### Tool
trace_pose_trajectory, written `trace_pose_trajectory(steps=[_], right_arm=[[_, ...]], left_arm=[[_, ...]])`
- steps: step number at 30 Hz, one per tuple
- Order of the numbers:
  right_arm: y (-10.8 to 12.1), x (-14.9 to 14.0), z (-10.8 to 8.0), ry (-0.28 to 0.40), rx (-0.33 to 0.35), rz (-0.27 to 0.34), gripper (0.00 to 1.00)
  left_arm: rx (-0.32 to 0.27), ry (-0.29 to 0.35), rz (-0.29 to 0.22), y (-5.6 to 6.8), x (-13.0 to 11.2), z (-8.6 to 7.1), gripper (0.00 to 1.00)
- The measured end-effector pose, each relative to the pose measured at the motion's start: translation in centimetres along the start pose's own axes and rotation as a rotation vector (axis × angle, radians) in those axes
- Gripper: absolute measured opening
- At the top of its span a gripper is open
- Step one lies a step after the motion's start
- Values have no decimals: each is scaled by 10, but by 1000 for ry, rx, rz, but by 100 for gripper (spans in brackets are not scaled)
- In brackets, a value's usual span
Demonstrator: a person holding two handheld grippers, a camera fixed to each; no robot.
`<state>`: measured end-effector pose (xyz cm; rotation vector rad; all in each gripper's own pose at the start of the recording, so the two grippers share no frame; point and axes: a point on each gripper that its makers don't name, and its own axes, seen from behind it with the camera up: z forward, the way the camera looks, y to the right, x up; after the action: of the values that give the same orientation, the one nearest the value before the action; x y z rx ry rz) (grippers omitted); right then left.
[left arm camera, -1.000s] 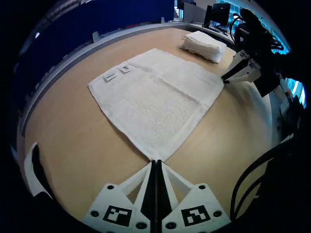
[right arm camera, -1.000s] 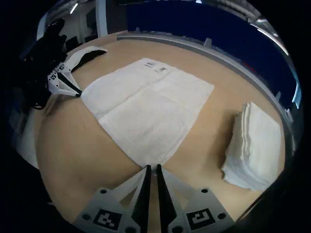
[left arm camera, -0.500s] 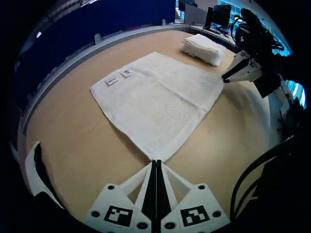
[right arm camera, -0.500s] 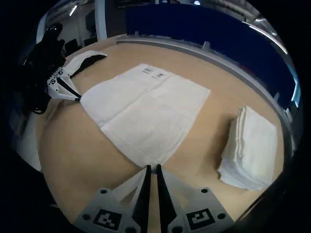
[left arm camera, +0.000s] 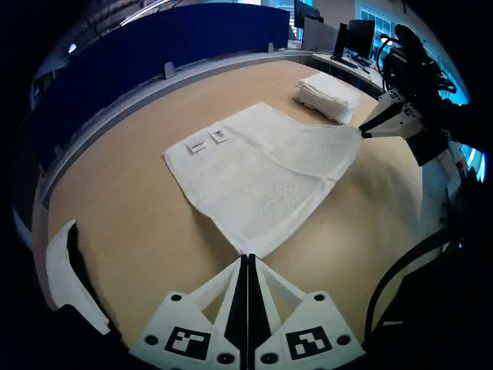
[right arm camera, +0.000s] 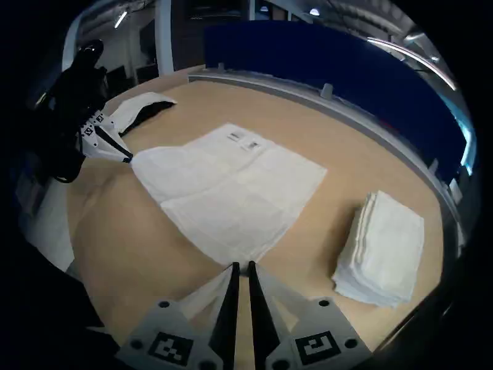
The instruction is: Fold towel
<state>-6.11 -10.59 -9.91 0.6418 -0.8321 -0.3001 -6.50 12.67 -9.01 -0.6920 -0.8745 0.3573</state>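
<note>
Fold barely begun: the towel (left arm camera: 265, 172) lies open at centre frame on the table (left arm camera: 123, 203), with no crease made yet. My left gripper (left arm camera: 248, 262) and right gripper (right arm camera: 239, 268) each pinch a near corner, apparently; the tips hide the cloth. White terry, limp, rectangular. Smooth wooden top. Folded stack (right arm camera: 379, 246) at lower right.

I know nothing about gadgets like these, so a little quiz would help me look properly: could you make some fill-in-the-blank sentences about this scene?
1. The left gripper and the right gripper each pinch one ___ of the spread towel.
2. The towel bears ___ small labels.
3. The partition behind the table is ___ in colour.

Missing words: corner; two; blue.
</note>
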Motion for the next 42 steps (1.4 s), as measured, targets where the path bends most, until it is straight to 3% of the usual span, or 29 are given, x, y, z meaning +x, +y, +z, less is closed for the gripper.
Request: trace_pose_trajectory(steps=[9,24,33,42], right_arm=[[-5,19,-26,33,1,26,10],[-3,39,-54,67,-19,41,10],[-8,33,-50,59,-8,49,10],[-5,25,-51,51,-16,55,10]], left_arm=[[19,21,-27,2,11,-27,1],[56,72,-61,-1,38,-53,1],[35,84,-77,8,39,-53,0],[27,94,-56,12,45,-52,0]])
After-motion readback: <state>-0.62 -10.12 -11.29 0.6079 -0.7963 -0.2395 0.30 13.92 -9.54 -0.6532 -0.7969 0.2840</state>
